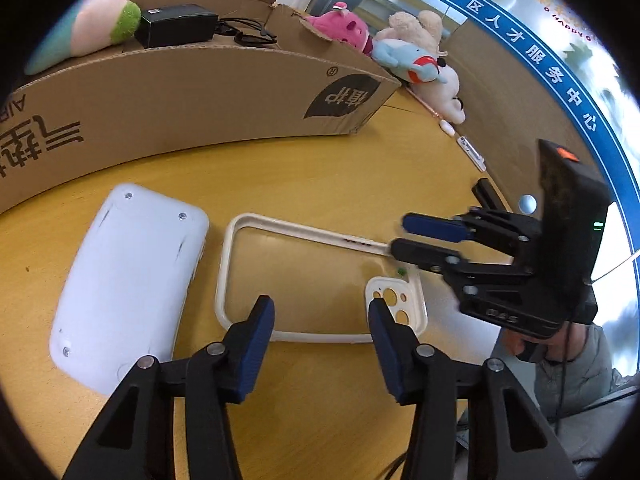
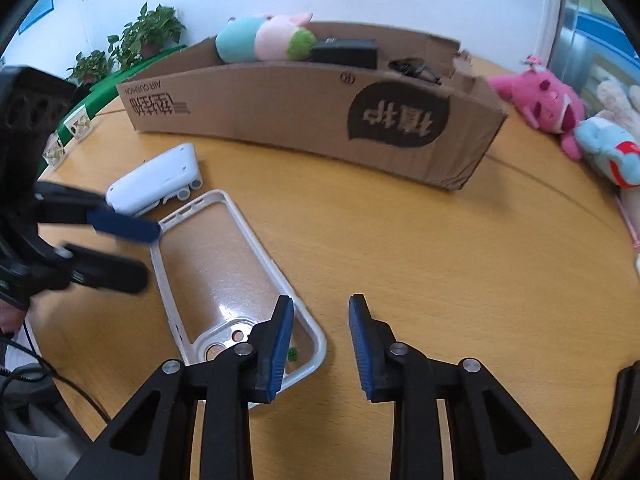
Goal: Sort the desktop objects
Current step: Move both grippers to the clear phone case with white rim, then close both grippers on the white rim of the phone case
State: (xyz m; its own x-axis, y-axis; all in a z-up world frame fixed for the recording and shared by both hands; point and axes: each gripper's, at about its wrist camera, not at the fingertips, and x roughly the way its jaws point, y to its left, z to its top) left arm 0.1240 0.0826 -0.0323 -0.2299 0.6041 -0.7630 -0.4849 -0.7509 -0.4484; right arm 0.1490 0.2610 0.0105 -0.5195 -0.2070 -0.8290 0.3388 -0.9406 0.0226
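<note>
A clear phone case with a white rim (image 1: 304, 276) (image 2: 224, 264) lies flat on the wooden table. A white oval device (image 1: 128, 276) (image 2: 156, 178) lies next to it. My left gripper (image 1: 322, 312) is open over the near edge of the case; it also shows in the right wrist view (image 2: 138, 254). My right gripper (image 2: 320, 316) is open and empty, its left finger over the case's camera corner; in the left wrist view (image 1: 400, 236) it hovers at the case's far right edge. A long cardboard box (image 1: 192, 96) (image 2: 320, 120) stands behind.
The box holds a pink-green plush (image 2: 264, 38), a black adapter (image 1: 176, 24) and black glasses (image 1: 254, 34). Pink and blue plush toys (image 1: 404, 54) (image 2: 560, 108) lie right of the box. Small white items (image 1: 472, 152) lie by the table's far edge. Potted plants (image 2: 148, 32) stand behind.
</note>
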